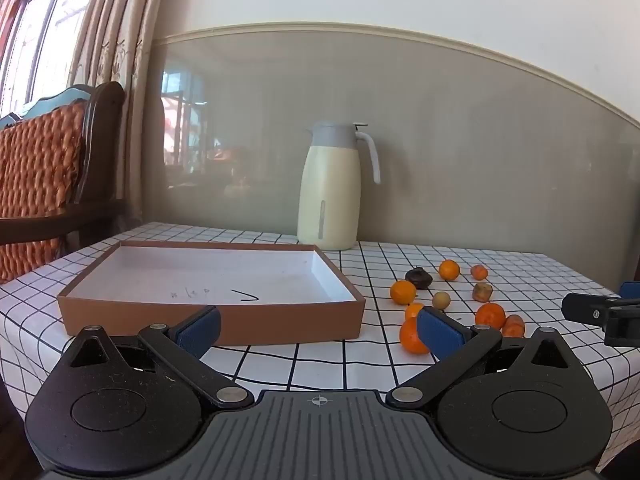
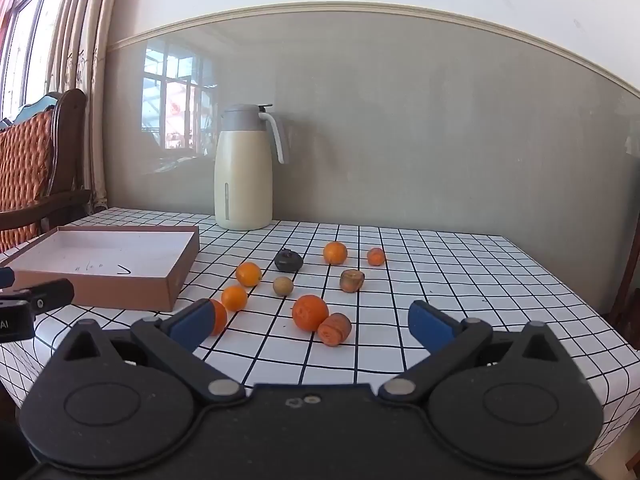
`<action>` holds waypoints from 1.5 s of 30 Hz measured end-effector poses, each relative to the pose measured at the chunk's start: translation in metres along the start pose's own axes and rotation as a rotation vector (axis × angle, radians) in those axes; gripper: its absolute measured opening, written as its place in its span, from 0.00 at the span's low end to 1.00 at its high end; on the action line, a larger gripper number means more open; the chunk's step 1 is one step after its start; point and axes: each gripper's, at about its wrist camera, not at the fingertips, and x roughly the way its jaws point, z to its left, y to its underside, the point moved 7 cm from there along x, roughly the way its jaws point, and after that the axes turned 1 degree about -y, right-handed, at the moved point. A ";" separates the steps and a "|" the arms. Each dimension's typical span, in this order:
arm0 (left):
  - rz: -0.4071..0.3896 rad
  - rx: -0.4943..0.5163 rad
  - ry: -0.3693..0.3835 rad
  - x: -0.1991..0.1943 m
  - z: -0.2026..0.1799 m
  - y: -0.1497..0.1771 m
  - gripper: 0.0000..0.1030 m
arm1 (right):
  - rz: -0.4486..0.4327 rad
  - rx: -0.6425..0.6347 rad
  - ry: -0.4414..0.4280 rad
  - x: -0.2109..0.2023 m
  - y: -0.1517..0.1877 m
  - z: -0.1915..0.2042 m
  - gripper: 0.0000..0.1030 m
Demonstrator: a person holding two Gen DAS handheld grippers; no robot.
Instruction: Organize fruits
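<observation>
- The left gripper [image 1: 318, 330] stood with its blue-padded fingers spread wide apart, nothing between them, hovering over the near edge of the worktop [image 1: 304, 364] and tilted slightly downward.
- The right gripper [image 2: 312, 322] was likewise fully spread and empty, facing the scattered fruit.
- Hidden or cut off: in the left wrist view the right-hand blue pad [image 1: 438, 330] covered part of the nearest orange [image 1: 412, 338]; in the right wrist view the left-hand pad [image 2: 192, 322] covered most of that same orange [image 2: 218, 317]. Only the tip of each gripper showed at the edge of the other's view.
- Hard to make out: the dark fruit [image 2: 287, 261] and the brownish cut piece [image 2: 351, 280] could not be identified with certainty; the small tan round fruit [image 2: 283, 286] was also unclear.
- Orientation: the wrinkled orange piece [image 2: 335, 330] lay on its side beside a large mandarin [image 2: 310, 313], touching it, its cut face turned toward the camera.
- Location of fruit: all pieces lay loose on the checked tablecloth, to the right of the box, including oranges at [image 2: 248, 274], [image 2: 234, 298], [image 2: 335, 253] and a smaller one at [image 2: 376, 256].
- Containers: the shallow brown cardboard box [image 1: 212, 320] sat on the left of the worktop, long side toward the camera. Its white interior held no fruit, only handwritten marks.
- A cream thermos jug [image 1: 330, 188] stood upright against the wall behind the box, handle to the right.
</observation>
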 end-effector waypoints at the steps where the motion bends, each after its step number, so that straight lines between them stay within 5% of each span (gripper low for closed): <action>1: 0.000 -0.001 0.001 0.000 0.000 0.000 1.00 | 0.003 0.003 -0.001 0.000 0.000 0.000 0.94; 45: 0.008 0.011 -0.007 -0.002 0.005 0.002 1.00 | 0.001 -0.012 0.003 0.001 0.000 0.000 0.94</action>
